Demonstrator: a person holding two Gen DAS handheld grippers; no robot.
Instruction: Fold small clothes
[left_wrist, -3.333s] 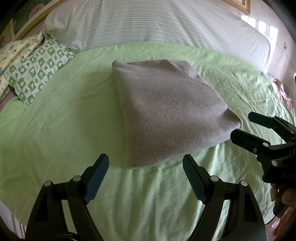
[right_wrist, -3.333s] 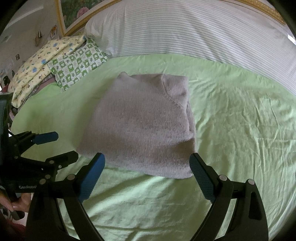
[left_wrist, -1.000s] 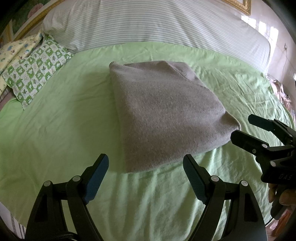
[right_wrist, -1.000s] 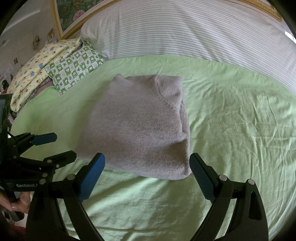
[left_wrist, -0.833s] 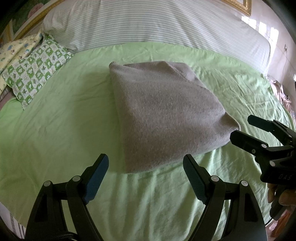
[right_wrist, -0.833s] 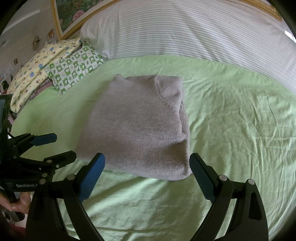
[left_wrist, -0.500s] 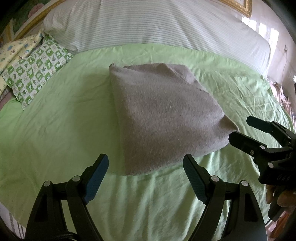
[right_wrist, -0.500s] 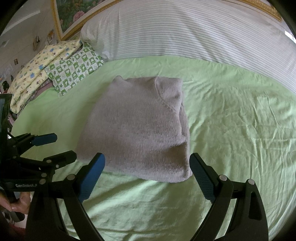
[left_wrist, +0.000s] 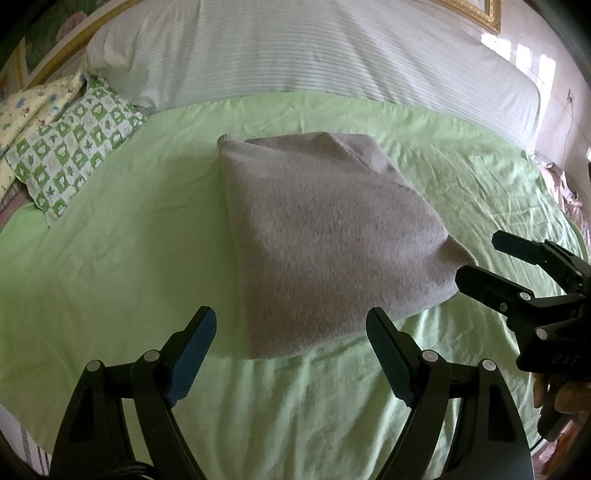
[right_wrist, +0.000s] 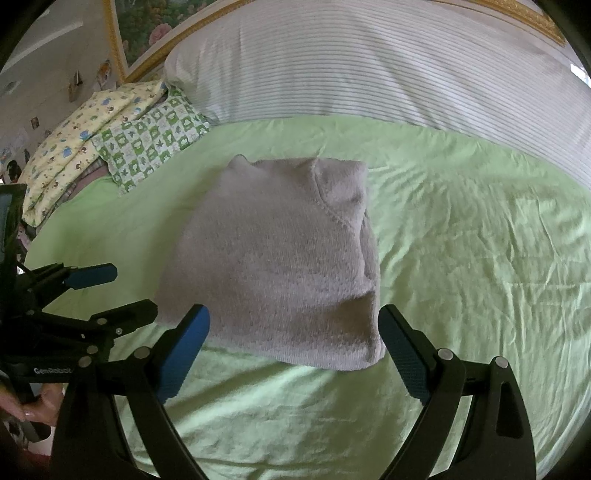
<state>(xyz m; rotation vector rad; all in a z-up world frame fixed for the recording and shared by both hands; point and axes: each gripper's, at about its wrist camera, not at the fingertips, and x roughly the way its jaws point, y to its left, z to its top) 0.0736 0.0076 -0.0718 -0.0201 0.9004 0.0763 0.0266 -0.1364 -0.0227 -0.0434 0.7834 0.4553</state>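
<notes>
While lying folded: sweater (left_wrist: 325, 236) is resting on sheet (left_wrist: 110, 258).
Left gripper (left_wrist: 291, 354): gaping empty at six o'clock.
Right gripper (right_wrist: 293, 343): gaping empty.

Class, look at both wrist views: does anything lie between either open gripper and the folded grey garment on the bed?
Nothing visible does. The grey garment lies alone on the green sheet, just ahead of the right gripper and left gripper, both with jaws open. The pillows sit well off to the side.

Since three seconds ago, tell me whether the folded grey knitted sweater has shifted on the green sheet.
No: the folded grey knitted sweater lies equally far from the green checked pillow.
</notes>
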